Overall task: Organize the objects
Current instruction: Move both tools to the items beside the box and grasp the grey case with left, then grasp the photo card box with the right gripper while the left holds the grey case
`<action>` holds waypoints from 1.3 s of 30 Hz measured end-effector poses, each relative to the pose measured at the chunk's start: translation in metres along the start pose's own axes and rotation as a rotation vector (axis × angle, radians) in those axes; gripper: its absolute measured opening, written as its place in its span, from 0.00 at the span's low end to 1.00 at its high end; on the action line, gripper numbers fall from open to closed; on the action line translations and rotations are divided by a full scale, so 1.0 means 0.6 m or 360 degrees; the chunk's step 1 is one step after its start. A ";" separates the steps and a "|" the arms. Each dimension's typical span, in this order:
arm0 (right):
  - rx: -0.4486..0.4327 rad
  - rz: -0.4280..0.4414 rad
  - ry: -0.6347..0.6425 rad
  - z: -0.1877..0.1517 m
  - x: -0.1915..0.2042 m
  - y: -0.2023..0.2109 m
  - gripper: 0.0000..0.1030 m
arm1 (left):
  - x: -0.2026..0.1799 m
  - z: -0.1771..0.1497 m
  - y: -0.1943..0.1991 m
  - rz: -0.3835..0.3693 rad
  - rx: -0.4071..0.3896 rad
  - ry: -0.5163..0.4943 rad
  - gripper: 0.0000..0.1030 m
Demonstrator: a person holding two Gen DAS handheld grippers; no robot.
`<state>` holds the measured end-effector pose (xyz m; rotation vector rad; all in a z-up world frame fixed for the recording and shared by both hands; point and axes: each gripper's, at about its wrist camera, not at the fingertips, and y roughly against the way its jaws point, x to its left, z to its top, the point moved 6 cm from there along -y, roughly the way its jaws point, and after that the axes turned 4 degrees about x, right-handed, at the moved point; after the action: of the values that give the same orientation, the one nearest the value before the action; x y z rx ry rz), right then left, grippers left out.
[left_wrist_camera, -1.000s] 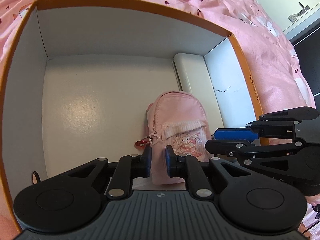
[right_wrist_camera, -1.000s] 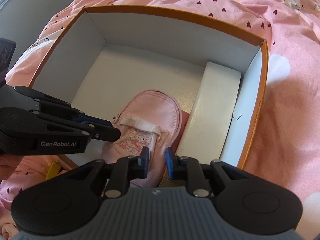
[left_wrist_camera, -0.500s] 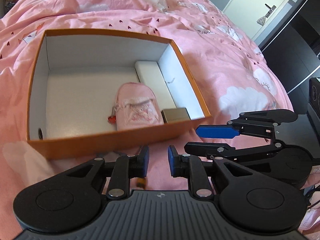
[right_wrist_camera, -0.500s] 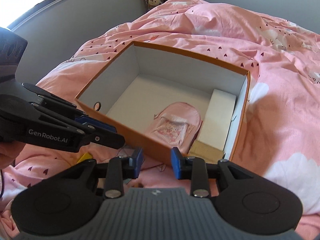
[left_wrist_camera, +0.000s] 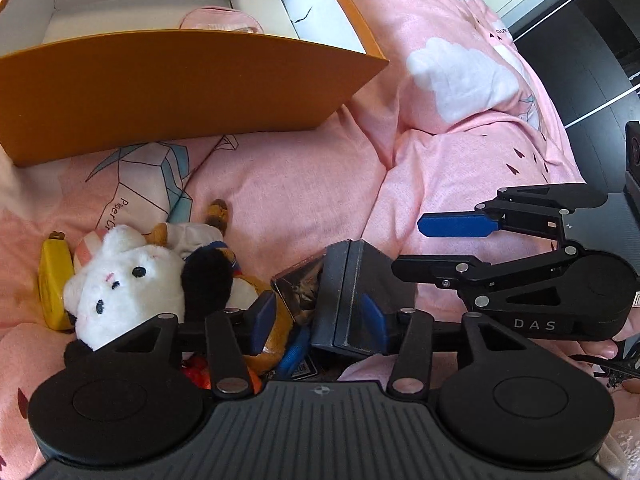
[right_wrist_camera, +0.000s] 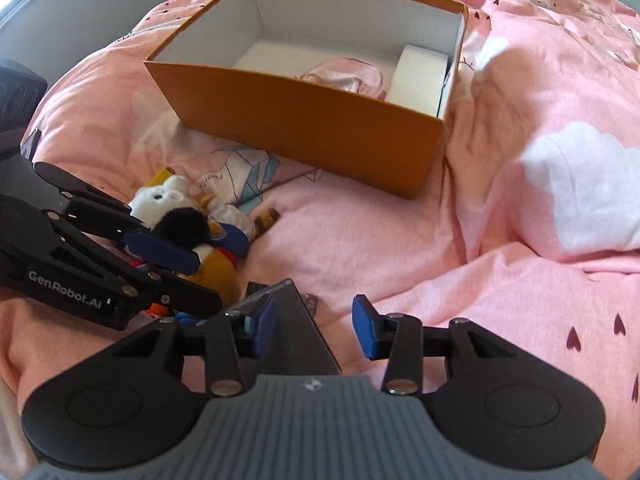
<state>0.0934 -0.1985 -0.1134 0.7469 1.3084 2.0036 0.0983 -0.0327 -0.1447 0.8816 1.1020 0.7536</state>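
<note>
Left wrist: left gripper (left_wrist_camera: 318, 322) just opened, empty, over dark case (left_wrist_camera: 352, 300) (right gripper (right_wrist_camera: 314, 330) likewise); risk—pads snagging neighbouring plush (left_wrist_camera: 120, 276).

Bedroom: pink duvet (right_wrist_camera: 460, 240), plush toys (left_wrist_camera: 124, 276)

Both wrist cams steep-down, close, share box (left_wrist_camera: 192, 92)

Left gripper (left_wrist_camera: 320, 320) just opening above a dark box (left_wrist_camera: 352, 300), beside a white bunny toy (left_wrist_camera: 120, 280). Orange box (left_wrist_camera: 180, 88) behind on pink blanket (left_wrist_camera: 440, 152).
</note>
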 end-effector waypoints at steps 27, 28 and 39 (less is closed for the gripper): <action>0.0140 -0.0157 0.0144 -0.058 -0.013 -0.032 0.22 | -0.046 0.000 -0.072 -0.0062 0.0160 -0.0154 0.58; 0.0134 -0.0157 0.0144 -0.057 -0.012 -0.032 0.22 | -0.047 -0.001 -0.069 -0.0065 0.0144 -0.0151 0.54; 0.0065 -0.0154 0.0128 -0.035 -0.005 -0.022 0.23 | -0.039 0.008 -0.005 0.0007 -0.0127 -0.0101 0.43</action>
<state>0.0824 -0.2085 -0.1333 0.6153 1.4083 1.9527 0.0968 -0.0551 -0.1366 0.8353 1.0077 0.7635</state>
